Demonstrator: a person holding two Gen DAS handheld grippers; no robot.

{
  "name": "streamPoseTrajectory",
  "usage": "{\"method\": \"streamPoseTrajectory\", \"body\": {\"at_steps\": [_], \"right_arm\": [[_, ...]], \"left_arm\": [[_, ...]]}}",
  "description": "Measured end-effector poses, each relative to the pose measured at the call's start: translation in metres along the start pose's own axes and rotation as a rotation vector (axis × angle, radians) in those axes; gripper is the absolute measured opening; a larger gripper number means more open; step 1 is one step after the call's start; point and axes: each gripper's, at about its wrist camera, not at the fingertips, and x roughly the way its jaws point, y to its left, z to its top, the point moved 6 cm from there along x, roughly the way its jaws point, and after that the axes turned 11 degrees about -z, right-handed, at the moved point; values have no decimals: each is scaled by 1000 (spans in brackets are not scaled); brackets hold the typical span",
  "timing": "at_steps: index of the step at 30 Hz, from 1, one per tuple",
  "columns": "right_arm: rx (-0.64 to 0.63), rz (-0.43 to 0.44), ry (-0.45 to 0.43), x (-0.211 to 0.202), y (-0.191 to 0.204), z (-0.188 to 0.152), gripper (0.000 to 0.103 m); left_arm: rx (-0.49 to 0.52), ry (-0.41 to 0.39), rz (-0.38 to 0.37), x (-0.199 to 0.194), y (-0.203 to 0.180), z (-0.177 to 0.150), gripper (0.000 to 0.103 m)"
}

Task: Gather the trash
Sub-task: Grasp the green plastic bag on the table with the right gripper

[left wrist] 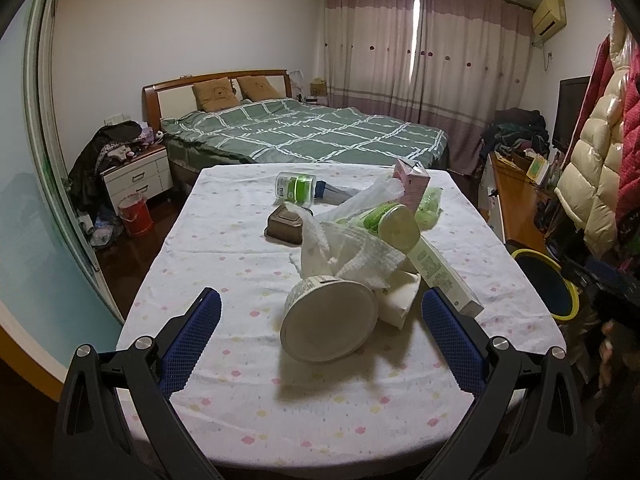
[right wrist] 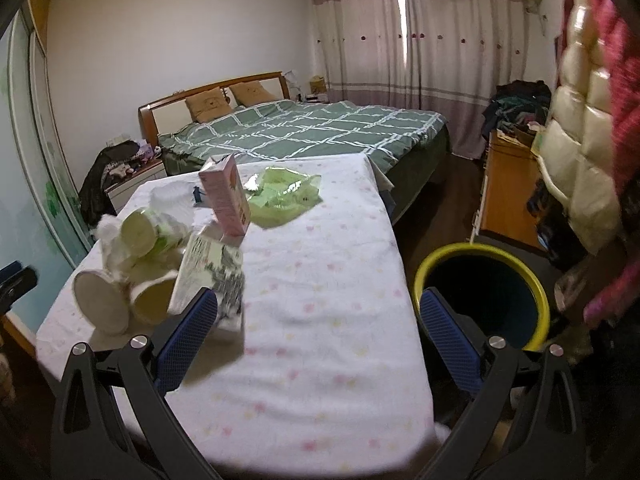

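A heap of trash lies on the cloth-covered table (left wrist: 224, 264): a white paper cup on its side (left wrist: 330, 322), crumpled tissue (left wrist: 352, 252), a long white box (left wrist: 440, 276), a green-labelled cup (left wrist: 394, 222), a pink carton (left wrist: 412, 182), a jar (left wrist: 296, 188) and a brown tray (left wrist: 286, 224). My left gripper (left wrist: 320, 332) is open, its fingers either side of the white cup, just short of it. My right gripper (right wrist: 316, 328) is open and empty over the table's right part, beside the white box (right wrist: 200, 272). A yellow-rimmed bin (right wrist: 482, 292) stands on the floor to the right.
A green plastic bag (right wrist: 280, 196) lies at the table's far end near the pink carton (right wrist: 226, 196). A bed (left wrist: 312, 136) lies beyond the table. A wooden desk (right wrist: 508, 188) and hanging coats (right wrist: 584, 128) stand at the right. A red bucket (left wrist: 136, 216) and nightstand (left wrist: 138, 176) are at the left.
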Motion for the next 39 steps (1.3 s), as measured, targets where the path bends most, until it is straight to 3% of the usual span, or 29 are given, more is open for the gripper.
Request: {"method": "streamPoseTrajectory", "body": {"at_steps": [5,9,11,13,20,26,29,31,34,36,39], "right_arm": [[21,71,60,56,15,38,97],[24,47,71,106,26,79,96],[42,49,102,137,31,97,89],[63,53,142,163,35,107,74],[100,44,297,252,49,121,59],[105,27,337,289,59,124,56],[99,12,358,300,62,125,44],[103,0,369,306,62,123,29],[127,-5,371,309,59,123,14],[141,-11,355,306,54,126,8],[154,-13,328,296,45,132,7]], "left_arm": [[-10,-2,3,11,8,6,99],[-26,-1,12,23,17,12,99],[-28,1,16,27,21,14,99],[-27,5,24,33,24,16,99],[-29,23,16,54,32,21,99],[-22,14,4,66,33,26,99],[-18,16,-5,69,33,26,99],[-19,17,-13,71,33,26,99],[-21,16,-19,69,33,24,99],[-23,17,-24,69,33,24,99],[-22,15,-30,67,32,23,99]]}}
